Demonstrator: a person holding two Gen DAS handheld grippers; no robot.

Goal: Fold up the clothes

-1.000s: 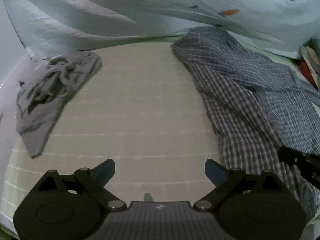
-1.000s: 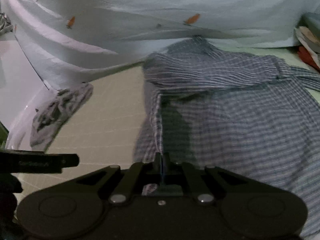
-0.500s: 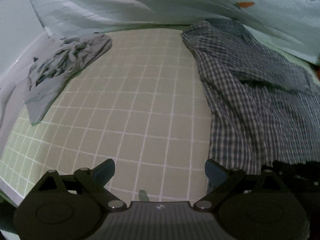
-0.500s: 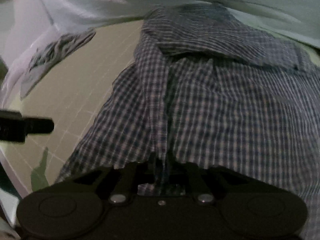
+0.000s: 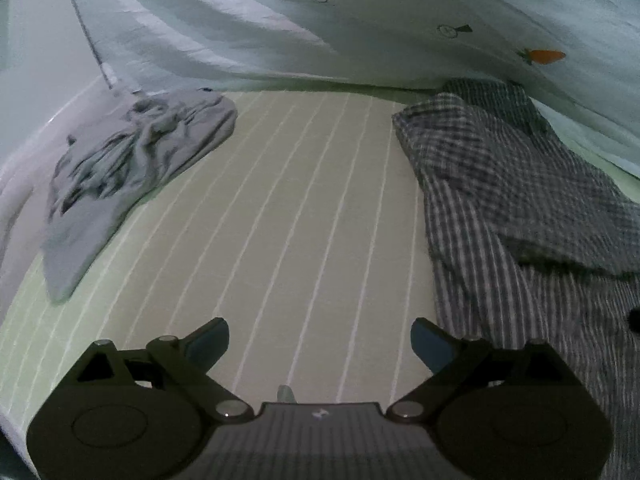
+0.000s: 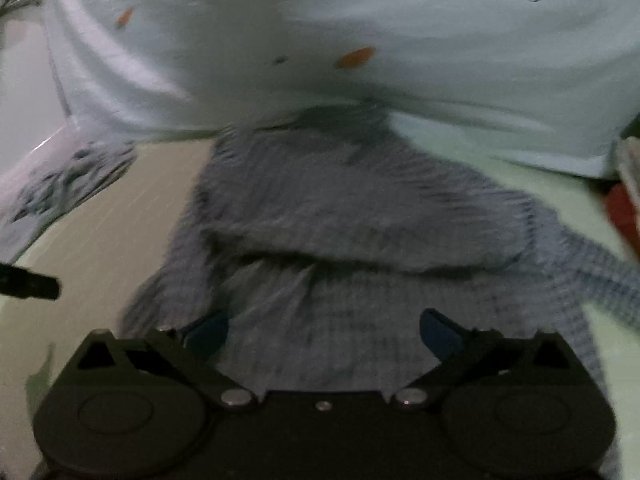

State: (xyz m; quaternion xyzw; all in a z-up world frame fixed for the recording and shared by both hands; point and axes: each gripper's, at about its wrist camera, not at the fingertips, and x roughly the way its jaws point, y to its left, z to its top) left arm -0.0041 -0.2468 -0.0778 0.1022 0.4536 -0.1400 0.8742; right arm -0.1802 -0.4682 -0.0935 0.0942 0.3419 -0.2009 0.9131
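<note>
A blue-and-white checked shirt [image 5: 520, 208] lies spread on the gridded mat [image 5: 300, 208], on the right of the left wrist view. In the blurred right wrist view the shirt [image 6: 360, 220] fills the middle, with a fold across it. My left gripper [image 5: 320, 338] is open and empty over the bare mat, left of the shirt's edge. My right gripper [image 6: 324, 330] is open just above the shirt's near part, holding nothing. A crumpled grey garment [image 5: 132, 164] lies at the mat's far left.
A pale blue sheet with small orange prints [image 5: 360, 28] hangs along the back of the mat. A red and white object [image 6: 626, 200] sits at the right edge. The other gripper's dark tip [image 6: 28, 282] shows at the left.
My right gripper was shut on the shirt's edge and has now opened, letting it go. The shirt has settled flat. My left gripper stayed open and shifted its view a little.
</note>
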